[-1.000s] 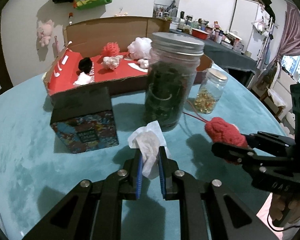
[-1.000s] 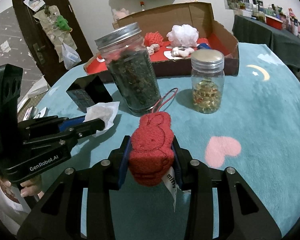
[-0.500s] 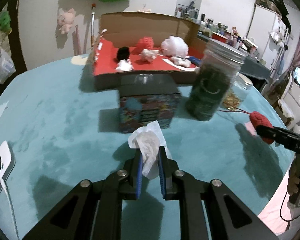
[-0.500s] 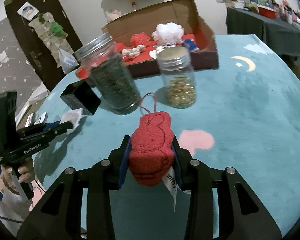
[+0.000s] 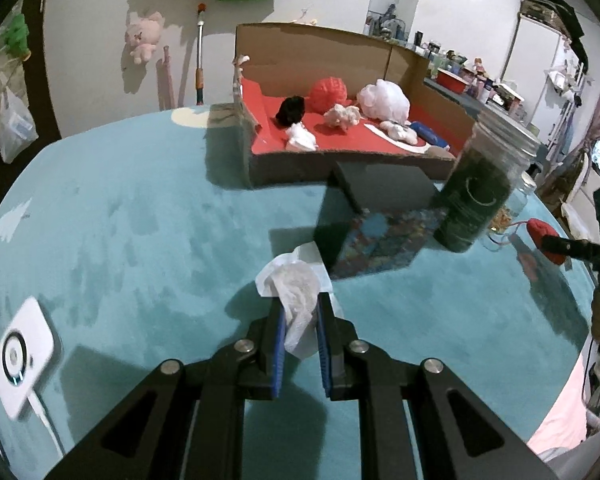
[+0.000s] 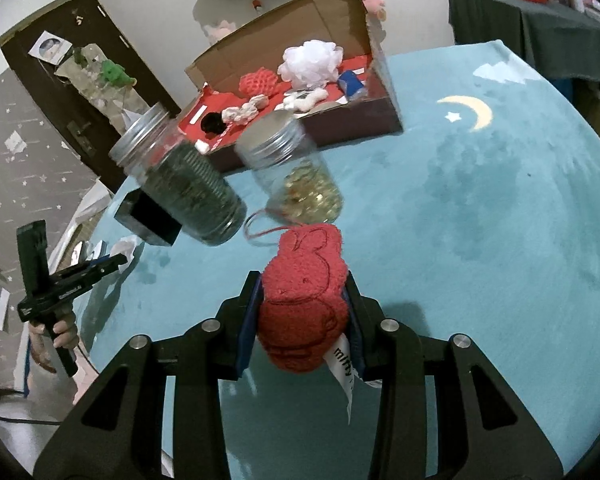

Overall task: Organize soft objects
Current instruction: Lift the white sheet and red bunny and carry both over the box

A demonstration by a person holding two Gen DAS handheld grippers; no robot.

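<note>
Between the left gripper's pinched pads sits a crumpled white tissue; the right gripper clamps a red fuzzy bunny plush, both carried clear of the teal tablecloth, probably bound for the red-lined cardboard box ahead.

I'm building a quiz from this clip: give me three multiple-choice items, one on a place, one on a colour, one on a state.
1. Where is the white mesh pouf?
A in the cardboard box
B on the teal cloth
C inside a jar

2. What colour is the plush toy in the right gripper?
A blue
B red
C yellow

3. What is the left gripper doing?
A standing open and empty
B clamping a jar lid
C pinching a white tissue

Answers: 1 A, it lies on the box's red floor; 2 B, red fleece; 3 C, tissue sits between its pads.
</note>
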